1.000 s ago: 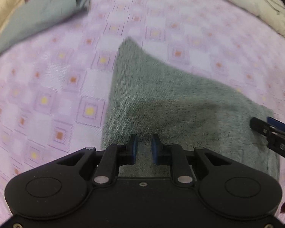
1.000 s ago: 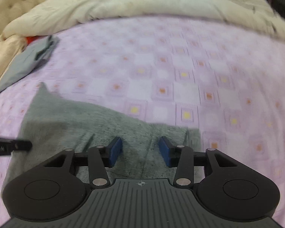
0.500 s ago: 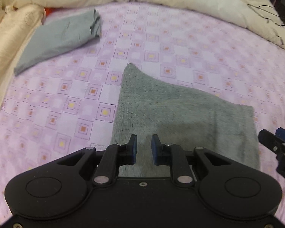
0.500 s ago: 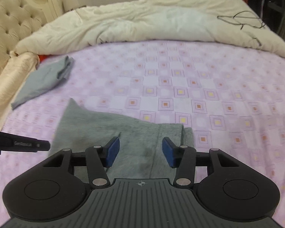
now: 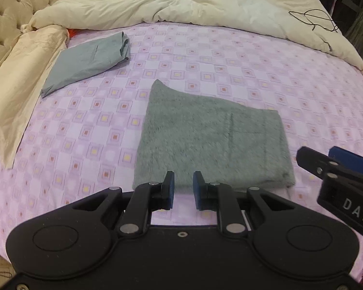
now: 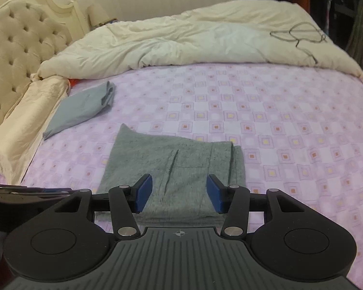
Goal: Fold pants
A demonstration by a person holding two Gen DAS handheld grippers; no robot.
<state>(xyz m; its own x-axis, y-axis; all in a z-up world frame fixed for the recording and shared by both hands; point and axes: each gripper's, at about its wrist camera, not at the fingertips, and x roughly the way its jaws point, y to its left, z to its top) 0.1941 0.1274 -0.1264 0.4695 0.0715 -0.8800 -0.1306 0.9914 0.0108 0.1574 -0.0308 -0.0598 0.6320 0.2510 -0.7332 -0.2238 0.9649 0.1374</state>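
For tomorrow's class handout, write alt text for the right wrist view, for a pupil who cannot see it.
A folded pair of grey fleece pants lies on a lilac checked bedsheet, just beyond the open right gripper, which holds nothing. To the left lies a folded blue-grey garment; a cream duvet is heaped at the far side, beside a tufted headboard.

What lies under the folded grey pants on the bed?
The grey pants lie flat on the purple checked sheet, which shows all around them. Whatever is directly beneath them is covered, so nothing else can be confirmed.
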